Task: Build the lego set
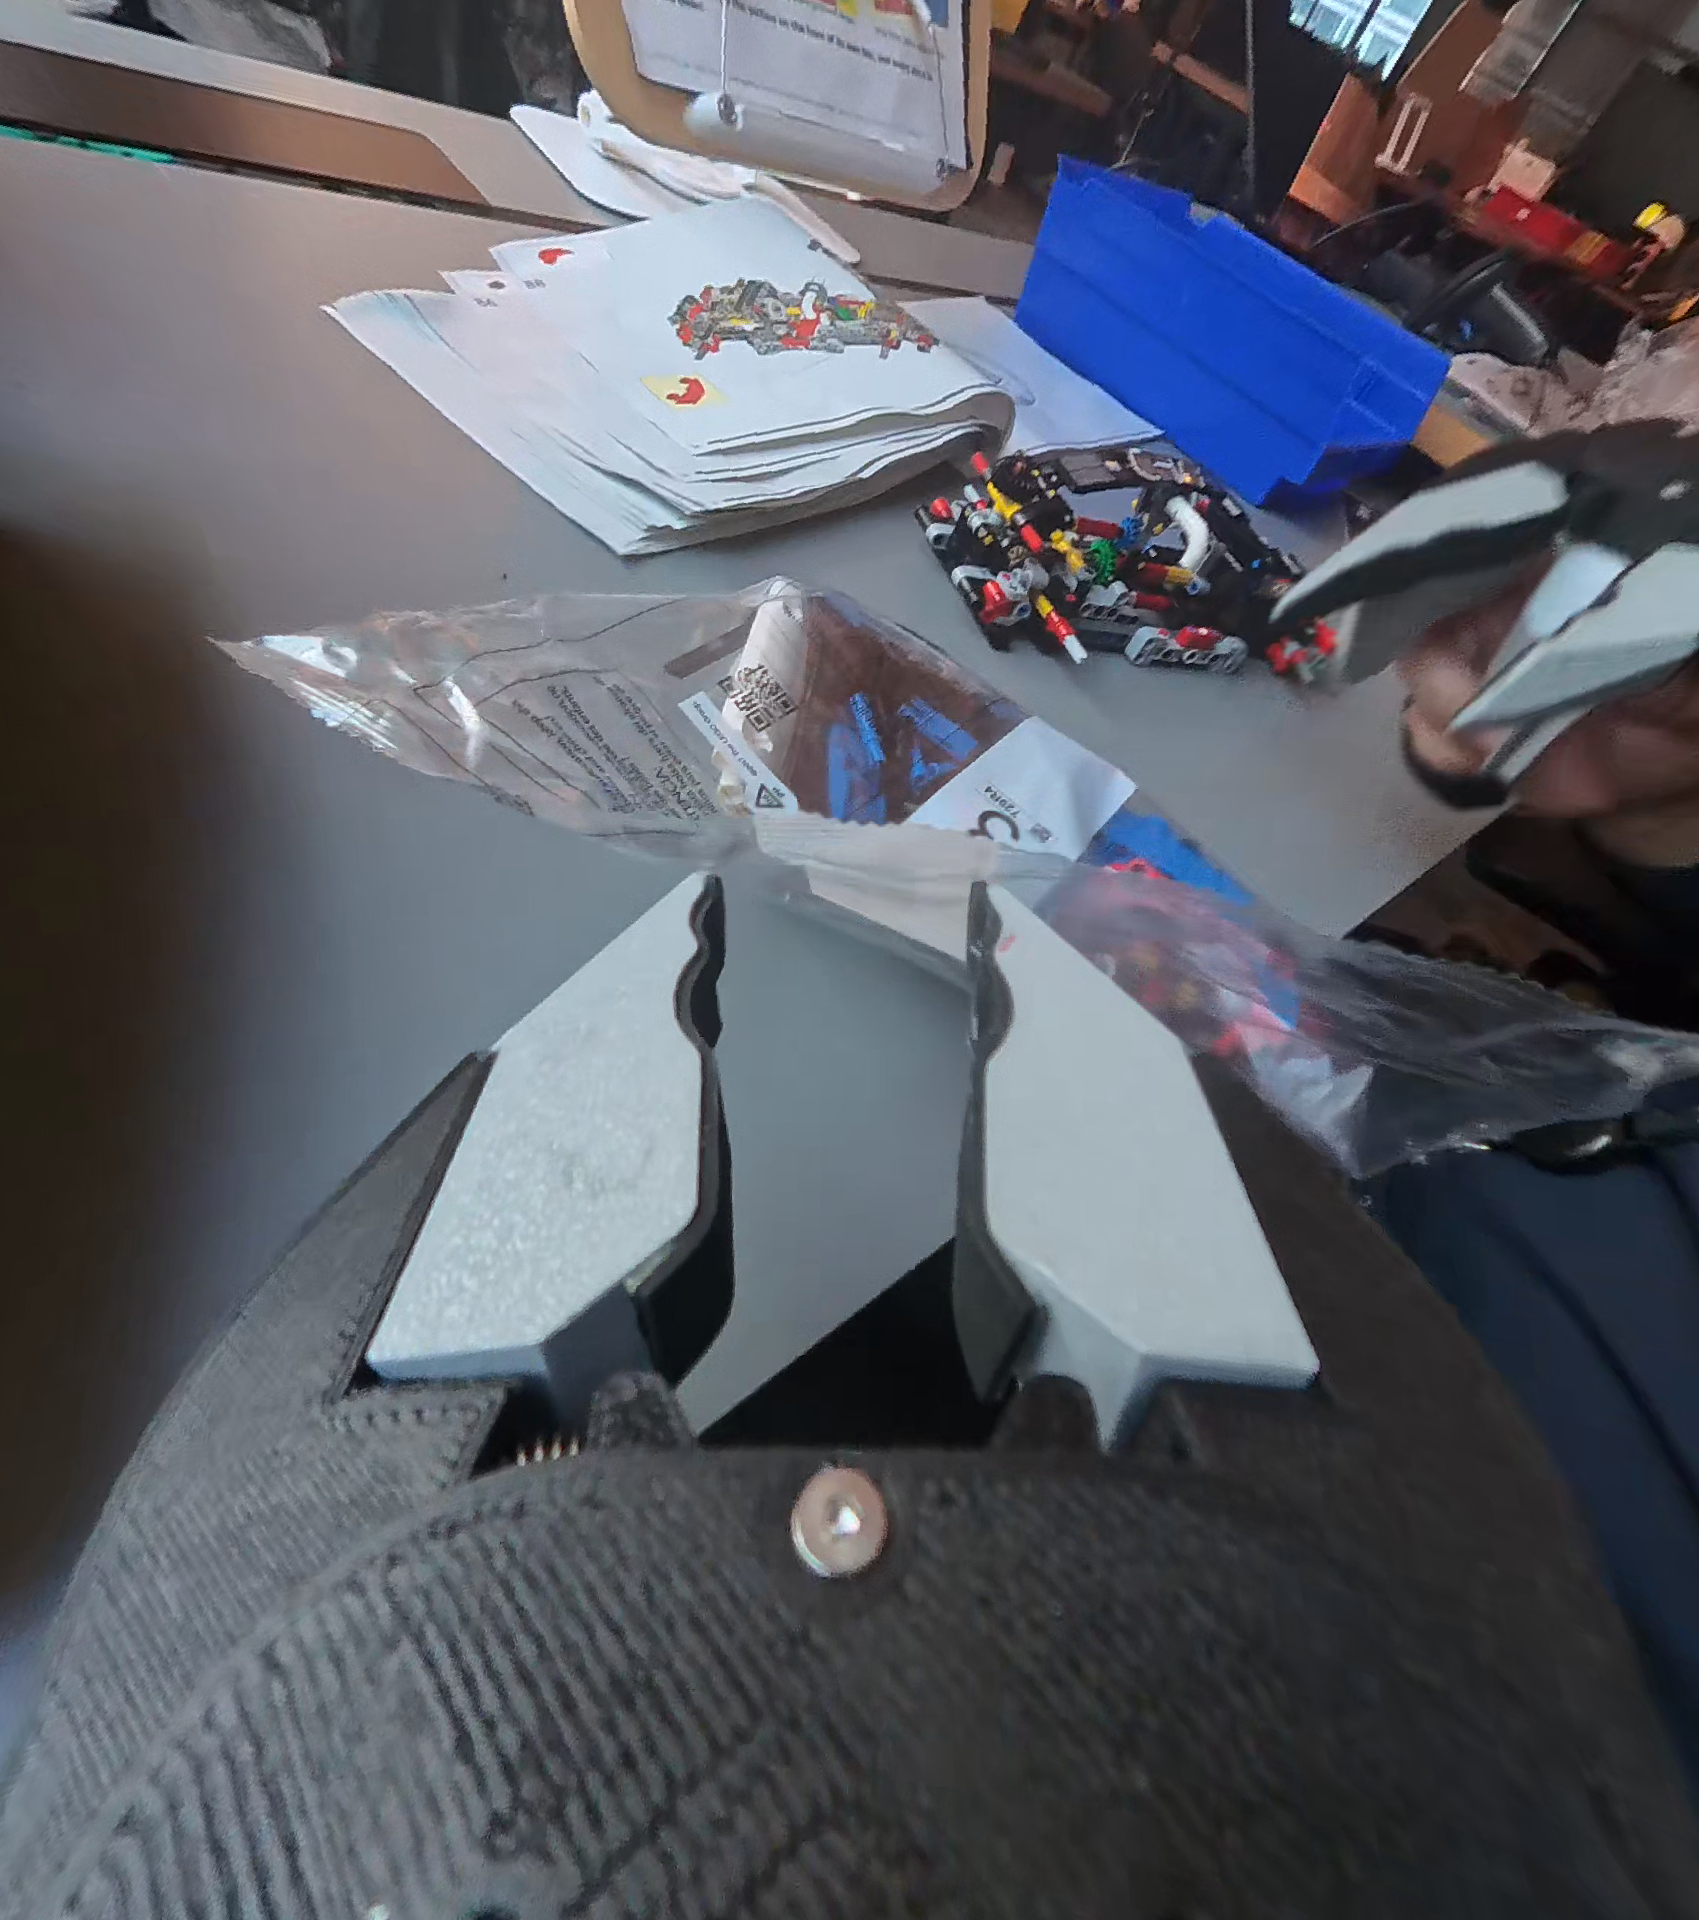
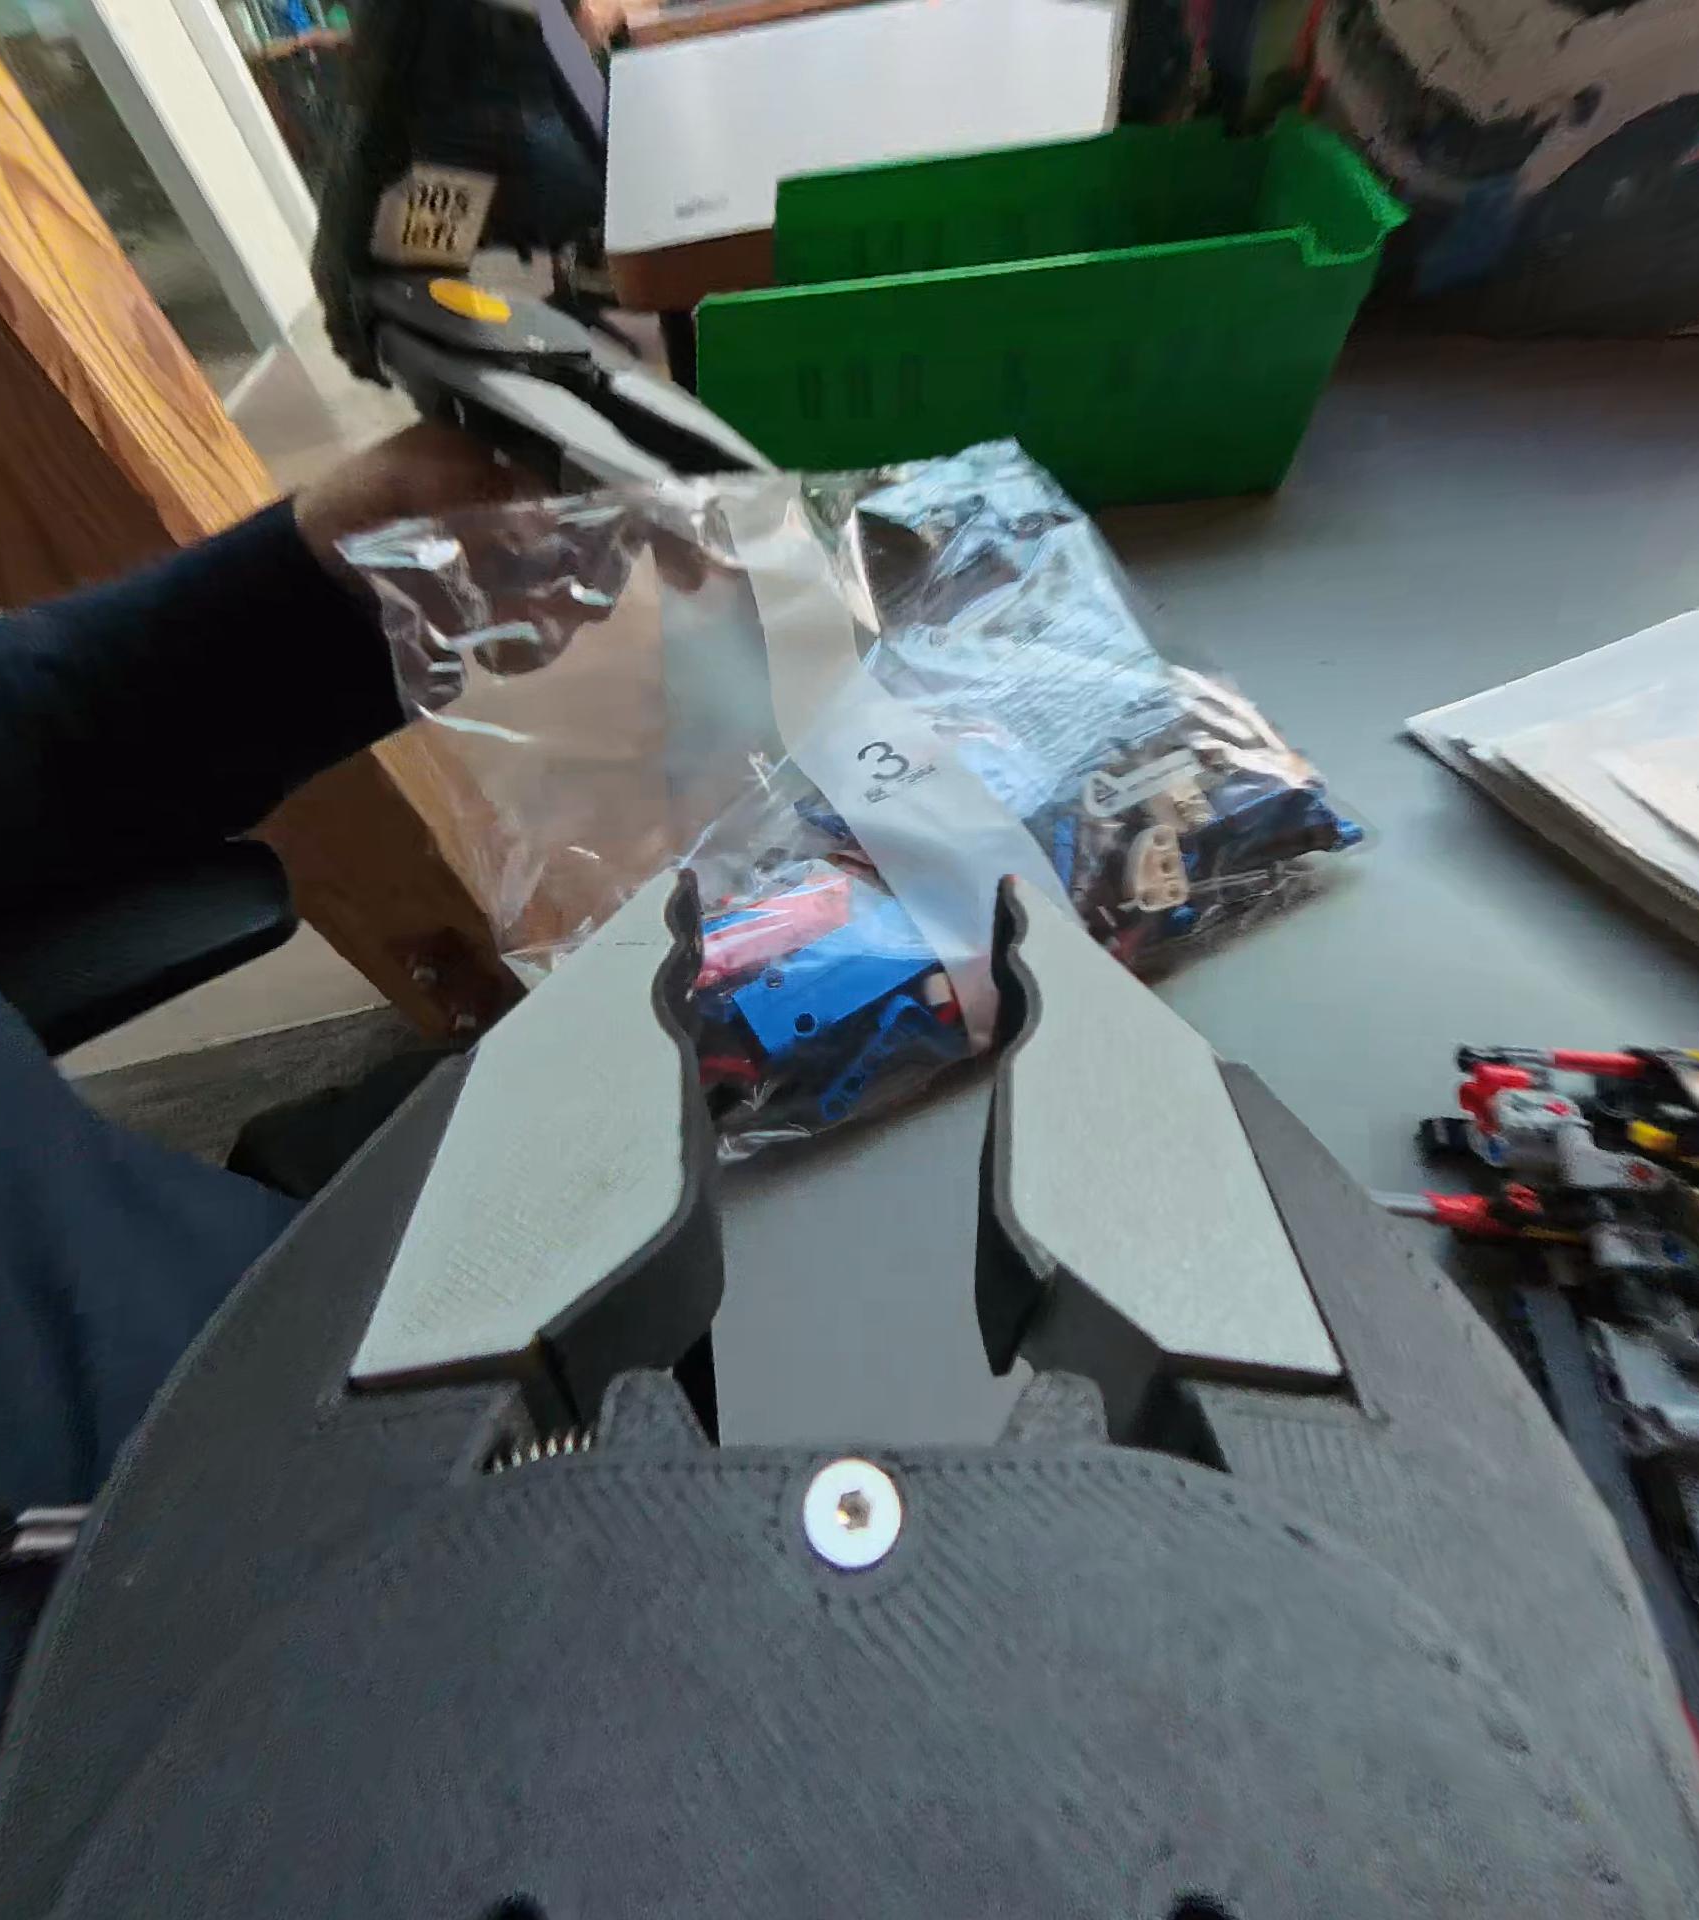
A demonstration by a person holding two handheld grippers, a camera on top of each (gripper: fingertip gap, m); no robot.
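My left tool stands with its fingers apart, nothing pressed between the pads. Its tips sit right at the upper edge of a clear plastic bag of building pieces, and I cannot tell whether they touch the film. In my right wrist view that same tool hangs above the bag's loose, empty top, which rises toward it.

My right tool is also apart, a wide gap between its fingers. Blue and red pieces at the near end of the bag show in the gap between the tips. From here I cannot tell whether that tool is down at the bag or held above it; my left view shows it raised, off to the side of the bag.

The bag's full end lies on the grey table. Near it are a half-built model, a stack of instruction booklets, a blue bin and a green bin.
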